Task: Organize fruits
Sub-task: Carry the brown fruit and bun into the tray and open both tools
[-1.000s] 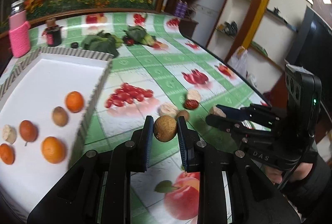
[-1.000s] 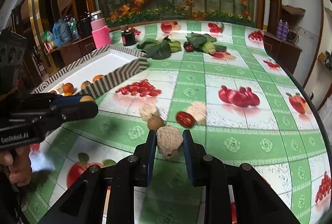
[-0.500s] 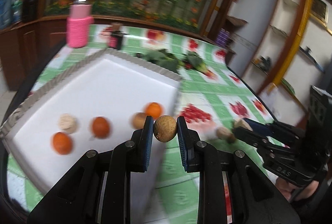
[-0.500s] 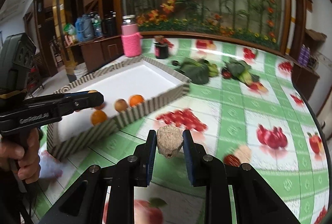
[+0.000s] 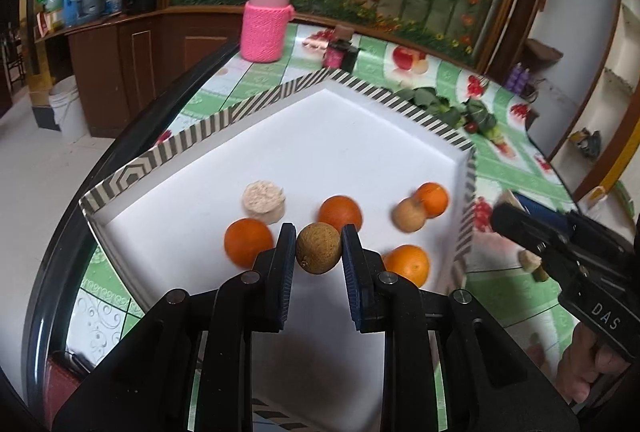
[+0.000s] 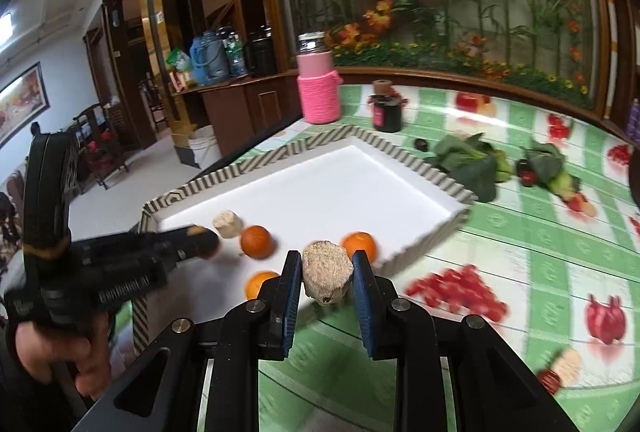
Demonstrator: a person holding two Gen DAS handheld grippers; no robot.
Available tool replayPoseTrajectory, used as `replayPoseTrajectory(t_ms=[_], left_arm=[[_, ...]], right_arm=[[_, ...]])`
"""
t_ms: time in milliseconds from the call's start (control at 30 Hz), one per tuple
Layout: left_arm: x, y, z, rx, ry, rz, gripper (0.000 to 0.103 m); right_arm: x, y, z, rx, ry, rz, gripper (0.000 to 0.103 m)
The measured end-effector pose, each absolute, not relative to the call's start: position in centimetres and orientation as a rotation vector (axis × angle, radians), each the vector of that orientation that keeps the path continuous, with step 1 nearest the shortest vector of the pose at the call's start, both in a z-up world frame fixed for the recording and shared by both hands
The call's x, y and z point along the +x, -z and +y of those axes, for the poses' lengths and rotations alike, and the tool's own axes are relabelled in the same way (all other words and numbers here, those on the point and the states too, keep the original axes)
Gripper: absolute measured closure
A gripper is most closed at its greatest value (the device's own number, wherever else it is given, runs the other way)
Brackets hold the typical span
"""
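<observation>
Green fruit-print tablecloth [image 6: 500,232] with a white striped-rim tray [image 5: 360,136] on it, oranges already inside. Left gripper [image 5: 318,250] is clamped on a round brown fruit [image 5: 319,248] and sits right over the tray floor, so it's clearly nearer the drop. Right gripper [image 6: 327,278] pinches a pale lumpy piece [image 6: 326,274], just outside the tray's near rim, tray lying ahead and to its left

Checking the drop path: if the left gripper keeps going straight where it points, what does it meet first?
Likely the orange lying in the white tray, just beyond the brown fruit the left gripper holds; depth is unclear.
</observation>
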State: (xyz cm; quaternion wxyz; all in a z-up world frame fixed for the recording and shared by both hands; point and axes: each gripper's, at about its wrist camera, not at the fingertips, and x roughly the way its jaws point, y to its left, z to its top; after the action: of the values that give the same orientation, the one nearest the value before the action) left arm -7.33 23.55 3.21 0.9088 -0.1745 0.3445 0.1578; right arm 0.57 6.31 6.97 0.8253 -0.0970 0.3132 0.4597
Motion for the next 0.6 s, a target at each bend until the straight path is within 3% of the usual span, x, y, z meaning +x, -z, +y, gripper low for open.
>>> replayPoseTrajectory(t_ms=[600], left_arm=[[-6.4,-1.9,23.2,-0.327,-0.350,0.800,0.081]], right_arm=[[1.1,-3.3,12.9,-0.266,-1.026,0.727,0.078]])
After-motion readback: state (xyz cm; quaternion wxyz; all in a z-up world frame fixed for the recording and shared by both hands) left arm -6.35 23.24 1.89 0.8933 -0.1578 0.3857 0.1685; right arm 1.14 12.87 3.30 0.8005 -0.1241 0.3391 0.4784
